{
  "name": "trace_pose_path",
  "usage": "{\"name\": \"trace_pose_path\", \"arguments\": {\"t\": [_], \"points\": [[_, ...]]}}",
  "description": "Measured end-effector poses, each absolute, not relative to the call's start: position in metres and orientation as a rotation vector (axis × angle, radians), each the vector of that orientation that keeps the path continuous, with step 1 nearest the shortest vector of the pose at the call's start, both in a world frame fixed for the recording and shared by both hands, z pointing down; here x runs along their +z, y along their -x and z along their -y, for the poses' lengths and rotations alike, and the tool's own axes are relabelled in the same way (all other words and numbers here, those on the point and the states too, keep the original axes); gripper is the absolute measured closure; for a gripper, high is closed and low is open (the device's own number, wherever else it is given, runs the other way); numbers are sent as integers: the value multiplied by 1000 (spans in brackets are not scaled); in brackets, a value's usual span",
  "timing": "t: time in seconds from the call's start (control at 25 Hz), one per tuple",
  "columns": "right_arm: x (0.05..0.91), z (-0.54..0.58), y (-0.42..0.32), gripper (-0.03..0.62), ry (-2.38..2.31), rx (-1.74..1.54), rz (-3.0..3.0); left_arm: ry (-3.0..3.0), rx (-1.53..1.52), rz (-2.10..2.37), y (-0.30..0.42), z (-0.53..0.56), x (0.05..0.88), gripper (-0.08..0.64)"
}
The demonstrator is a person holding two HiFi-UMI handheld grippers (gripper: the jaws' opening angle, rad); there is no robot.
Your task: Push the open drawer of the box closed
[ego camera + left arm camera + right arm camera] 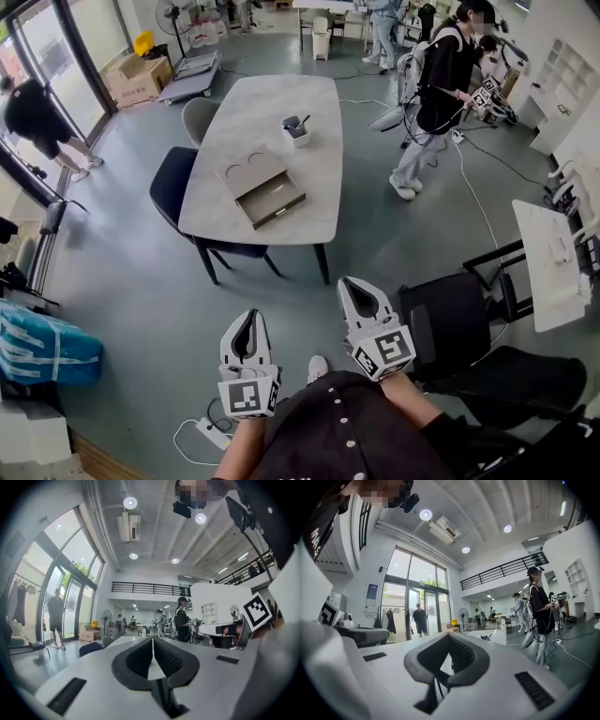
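Note:
A flat tan box (251,173) lies on the grey table (281,103), far ahead of me. Its drawer (272,199) is pulled out toward the table's near edge and looks empty. Both grippers hang close to my body, well short of the table and over the floor. My left gripper (251,317) is shut, with its jaw tips meeting and nothing between them (152,640). My right gripper (350,284) is shut and empty too (449,636). Both gripper views point level across the room, and the box does not show in them.
A small white cup with utensils (295,128) stands behind the box. A dark blue chair (173,183) and a grey chair (197,114) sit at the table's left. At my right are a black chair (450,319) and a white table (548,262). A person (441,84) stands beyond.

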State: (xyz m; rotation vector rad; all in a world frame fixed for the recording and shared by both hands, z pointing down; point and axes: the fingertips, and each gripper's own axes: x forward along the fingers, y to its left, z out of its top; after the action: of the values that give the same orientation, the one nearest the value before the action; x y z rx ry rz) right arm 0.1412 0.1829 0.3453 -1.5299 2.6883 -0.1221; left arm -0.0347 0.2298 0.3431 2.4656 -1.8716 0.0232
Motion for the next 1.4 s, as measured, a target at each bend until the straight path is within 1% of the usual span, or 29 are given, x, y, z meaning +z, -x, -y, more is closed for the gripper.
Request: {"name": "trace_pose_path", "arguments": {"t": [0.36, 0.88, 1.16, 1.4], "points": [[344, -132, -143, 595, 1474, -115, -2721, -2415, 15, 1928, 34, -187, 344, 543], [354, -96, -130, 595, 1452, -150, -2748, -2367, 49, 1942, 45, -159, 353, 543], [357, -45, -116, 595, 1503, -140, -2725, -2411, 24, 1907, 62, -97, 355, 543], [358, 15, -85, 595, 1507, -132, -2731, -2431, 6, 1890, 88, -33, 352, 543]]}}
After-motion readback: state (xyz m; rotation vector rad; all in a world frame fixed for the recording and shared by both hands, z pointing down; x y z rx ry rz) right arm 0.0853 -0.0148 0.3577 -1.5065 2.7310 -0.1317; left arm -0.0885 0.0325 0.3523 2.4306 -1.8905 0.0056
